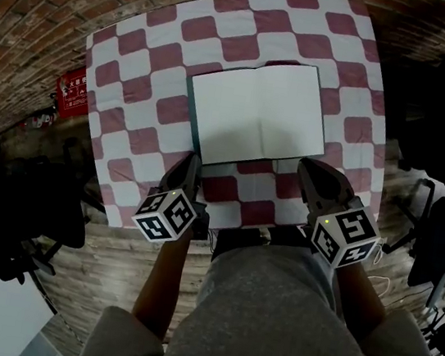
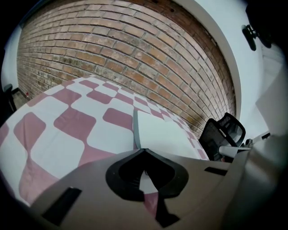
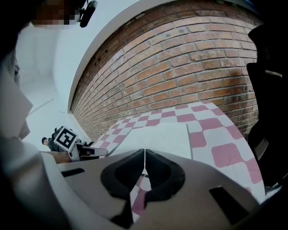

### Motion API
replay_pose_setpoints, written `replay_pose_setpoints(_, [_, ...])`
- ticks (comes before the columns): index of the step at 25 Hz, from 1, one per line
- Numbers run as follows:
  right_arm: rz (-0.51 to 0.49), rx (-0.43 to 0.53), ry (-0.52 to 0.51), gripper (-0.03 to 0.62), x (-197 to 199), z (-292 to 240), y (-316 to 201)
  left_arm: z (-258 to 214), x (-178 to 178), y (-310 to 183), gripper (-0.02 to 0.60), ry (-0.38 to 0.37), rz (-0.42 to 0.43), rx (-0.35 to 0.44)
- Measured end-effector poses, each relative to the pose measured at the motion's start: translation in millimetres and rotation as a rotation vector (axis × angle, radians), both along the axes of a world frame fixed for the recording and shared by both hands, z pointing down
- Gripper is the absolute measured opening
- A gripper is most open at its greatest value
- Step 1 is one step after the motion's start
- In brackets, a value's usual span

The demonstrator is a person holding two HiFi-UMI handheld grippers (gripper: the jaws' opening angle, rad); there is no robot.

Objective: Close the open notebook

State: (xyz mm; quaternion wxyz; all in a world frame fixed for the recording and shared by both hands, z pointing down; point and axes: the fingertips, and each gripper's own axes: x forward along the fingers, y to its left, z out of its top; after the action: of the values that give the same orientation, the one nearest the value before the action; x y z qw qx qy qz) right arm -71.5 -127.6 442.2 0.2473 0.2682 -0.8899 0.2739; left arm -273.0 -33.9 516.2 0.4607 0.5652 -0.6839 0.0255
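Notebook [image 1: 257, 112] open flat, blank pages up, with the checked cloth [image 1: 138, 77] spread under it. We see the left gripper [image 1: 191, 162] at its near left corner, jaws together, tips right at that corner; whether a page is nipped we cannot tell. The right gripper [image 1: 305, 166] sits at its near right corner, jaws likewise together

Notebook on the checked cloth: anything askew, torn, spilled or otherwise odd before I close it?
Nothing stands out. The notebook lies open on the checked cloth, blank pages up, roughly square to the checks; no tear, crease or spill shows.
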Motion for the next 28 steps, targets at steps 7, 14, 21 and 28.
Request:
replay_pose_setpoints(7, [0.017,0.021,-0.011,0.029,5.8,-7.3,-5.8,-23.4,26.0,-18.4,0.009,0.003,0.078,0.065])
replay_pose_setpoints(14, [0.019,0.015,-0.012,0.029,11.5,-7.2,-7.1,27.0,-2.1,9.8,0.052,-0.179,0.048,-0.146])
replay_pose_setpoints(21, [0.007,-0.001,-0.001,0.029,5.6,-1.2,-4.3,35.0,0.8,12.4,0.086,-0.173,0.044,-0.163])
replay_pose_setpoints(28, [-0.001,-0.008,0.0,0.029,-0.1,1.5,-2.6,36.1,0.9,12.1,0.052,-0.138,0.005,-0.143])
